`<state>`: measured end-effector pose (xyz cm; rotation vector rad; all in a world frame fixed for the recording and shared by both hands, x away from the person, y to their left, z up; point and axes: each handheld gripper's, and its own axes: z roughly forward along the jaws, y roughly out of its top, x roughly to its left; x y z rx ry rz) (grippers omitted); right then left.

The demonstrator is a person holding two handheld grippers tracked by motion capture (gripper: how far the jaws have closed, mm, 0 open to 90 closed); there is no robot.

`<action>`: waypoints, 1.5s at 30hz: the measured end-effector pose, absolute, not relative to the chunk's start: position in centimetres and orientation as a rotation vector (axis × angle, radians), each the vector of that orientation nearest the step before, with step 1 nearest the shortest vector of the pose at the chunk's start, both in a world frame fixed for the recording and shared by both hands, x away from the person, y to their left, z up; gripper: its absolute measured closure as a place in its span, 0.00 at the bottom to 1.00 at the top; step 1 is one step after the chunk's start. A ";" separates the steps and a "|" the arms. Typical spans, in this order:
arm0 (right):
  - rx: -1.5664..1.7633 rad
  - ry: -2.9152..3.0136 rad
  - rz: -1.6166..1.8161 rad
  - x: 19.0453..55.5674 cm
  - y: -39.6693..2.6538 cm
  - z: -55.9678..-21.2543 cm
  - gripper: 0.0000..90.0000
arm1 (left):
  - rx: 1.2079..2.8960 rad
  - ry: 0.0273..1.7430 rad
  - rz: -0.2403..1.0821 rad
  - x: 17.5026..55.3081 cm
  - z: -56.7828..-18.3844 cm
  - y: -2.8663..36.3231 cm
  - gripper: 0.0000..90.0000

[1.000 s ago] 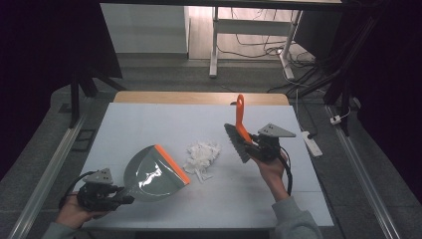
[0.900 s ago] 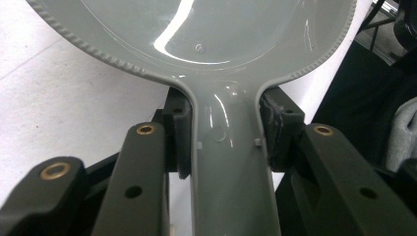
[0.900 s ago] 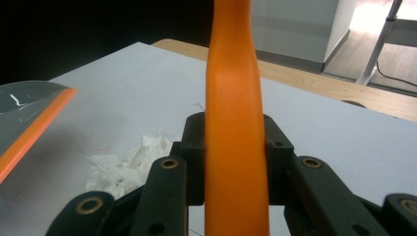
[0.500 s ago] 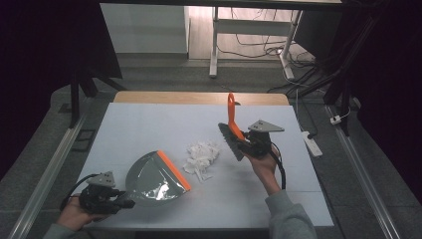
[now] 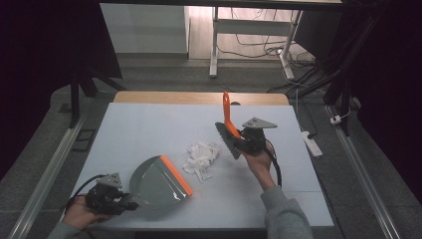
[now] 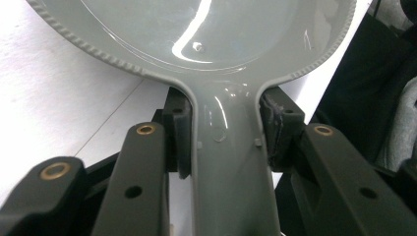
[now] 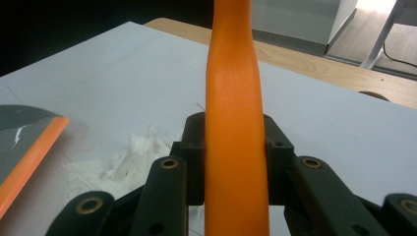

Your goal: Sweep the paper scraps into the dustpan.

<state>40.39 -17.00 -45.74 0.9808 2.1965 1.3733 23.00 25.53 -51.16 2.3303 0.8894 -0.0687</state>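
Down at the near left corner of the tabletop [image 5: 149, 124] my left tool [image 5: 107, 196] is clamped on the dustpan [image 5: 159, 181] by its handle; from the left gripper view both pads pinch the grey neck squarely, pan bowl spreading out ahead. I'd keep that pan pressed flat, its orange lip [image 5: 176, 175] down on the surface and facing the pile, so nothing slides underneath.

Just beyond that lip, near but not touching it, sits the pile of shredded white paper [image 5: 201, 155]. It's loose, light, crinkly stuff with a few strips straggling off toward the pan, and I judge it will scatter if hit fast.

Over on the right, my right tool [image 5: 249, 139] is closed on the brush [image 5: 228, 132], jaws tight on either side of the orange handle in the right gripper view. The handle points up and away, with the dark bristle head tilted just right of the paper; whether the bristles touch the surface I can't tell.

So my call: lower the bristles onto the tabletop behind the pile, then draw short, gentle strokes leftward toward the lip. Keep the pan steady while the brush pushes, and finish by chasing the stray strips.
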 end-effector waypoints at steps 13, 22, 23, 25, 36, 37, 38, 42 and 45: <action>1.010 2.214 1.329 41.7 -15.8 -46.1 0.78 | 2.366 0.843 -0.104 23.6 -51.6 23.8 0.68; 1.035 2.227 1.289 42.5 -15.5 -46.6 0.78 | 2.367 0.848 -0.122 24.0 -51.8 23.7 0.68; 1.039 2.230 1.283 42.6 -15.5 -46.7 0.78 | 2.367 0.849 -0.122 24.0 -51.8 23.6 0.68; 1.046 2.231 1.273 42.9 -15.4 -46.8 0.78 | 2.367 0.851 -0.130 24.0 -51.9 23.6 0.68; 1.053 2.253 1.234 43.9 -14.7 -47.2 0.78 | 2.371 0.861 -0.138 24.7 -52.0 23.1 0.68; 1.062 2.254 1.227 44.0 -14.6 -47.3 0.78 | 2.371 0.862 -0.138 24.7 -52.0 23.0 0.68; 1.062 2.254 1.227 44.0 -14.6 -47.3 0.78 | 2.373 0.861 -0.138 24.8 -52.0 23.0 0.68; 1.069 2.267 1.196 44.3 -14.4 -47.7 0.78 | 2.377 0.857 -0.138 24.9 -52.0 22.8 0.68; 1.078 2.278 1.182 44.5 -14.1 -47.9 0.78 | 2.381 0.854 -0.139 25.0 -52.0 22.7 0.68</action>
